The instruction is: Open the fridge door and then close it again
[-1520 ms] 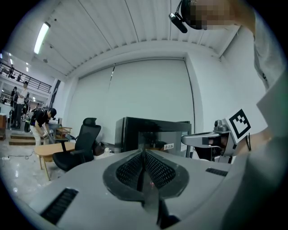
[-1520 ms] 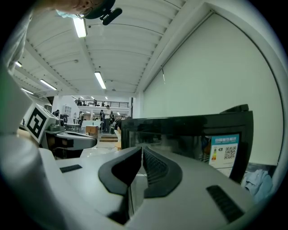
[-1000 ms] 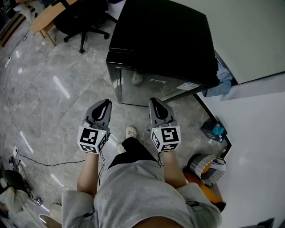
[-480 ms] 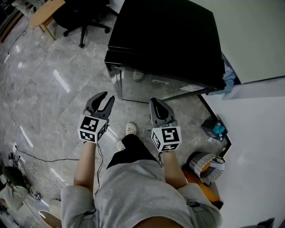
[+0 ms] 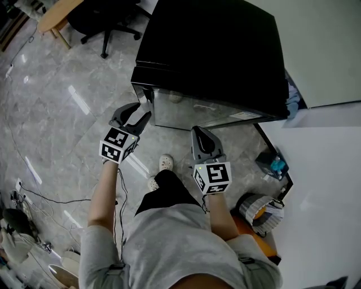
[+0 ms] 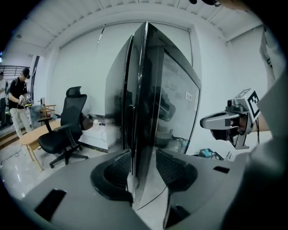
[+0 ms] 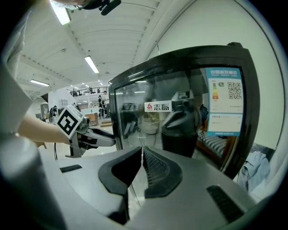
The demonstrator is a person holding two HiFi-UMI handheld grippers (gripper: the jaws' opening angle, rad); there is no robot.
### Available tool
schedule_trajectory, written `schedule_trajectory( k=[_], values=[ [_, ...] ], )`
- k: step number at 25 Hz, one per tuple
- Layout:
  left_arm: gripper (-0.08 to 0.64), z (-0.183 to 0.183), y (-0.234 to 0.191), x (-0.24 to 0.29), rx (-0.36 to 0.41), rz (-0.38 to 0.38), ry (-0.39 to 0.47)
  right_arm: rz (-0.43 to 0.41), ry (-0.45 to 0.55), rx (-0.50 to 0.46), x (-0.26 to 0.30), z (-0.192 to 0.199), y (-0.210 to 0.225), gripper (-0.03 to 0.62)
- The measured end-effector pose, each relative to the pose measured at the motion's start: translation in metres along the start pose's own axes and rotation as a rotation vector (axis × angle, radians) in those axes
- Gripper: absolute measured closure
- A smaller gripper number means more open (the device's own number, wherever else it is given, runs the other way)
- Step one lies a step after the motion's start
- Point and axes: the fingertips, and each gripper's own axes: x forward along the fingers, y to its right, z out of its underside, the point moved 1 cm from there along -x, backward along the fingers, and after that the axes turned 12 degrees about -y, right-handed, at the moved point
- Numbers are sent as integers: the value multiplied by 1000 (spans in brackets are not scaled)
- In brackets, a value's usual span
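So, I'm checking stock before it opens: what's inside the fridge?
The door of the fridge is shut and glossy: only reflections of the room show on it, so the contents are covered.

Fridge: glossy black boxy fridge (image 5: 214, 51); its glass door (image 5: 192, 110) mirror-grey
Stickers: red-and-white logo sticker (image 7: 157, 106); white-and-blue energy label (image 7: 223, 108), black QR square
Grippers: grey left gripper (image 5: 140, 110) and right gripper (image 5: 199, 132); marker cubes (image 5: 117, 144) white with black squares
Floor: pale grey veined marble floor (image 5: 56, 113)
Chair: black office chair (image 5: 107, 17)
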Motion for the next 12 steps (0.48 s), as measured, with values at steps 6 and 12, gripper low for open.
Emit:
schedule_trajectory(
  k=[6, 12],
  values=[
    [391, -6, -5, 7, 27, -7, -12, -3, -7, 1, 4, 0, 6, 568],
    [394, -7, -7, 14, 29, -19, 7, -10, -8, 3, 7, 1, 12, 568]
  ],
)
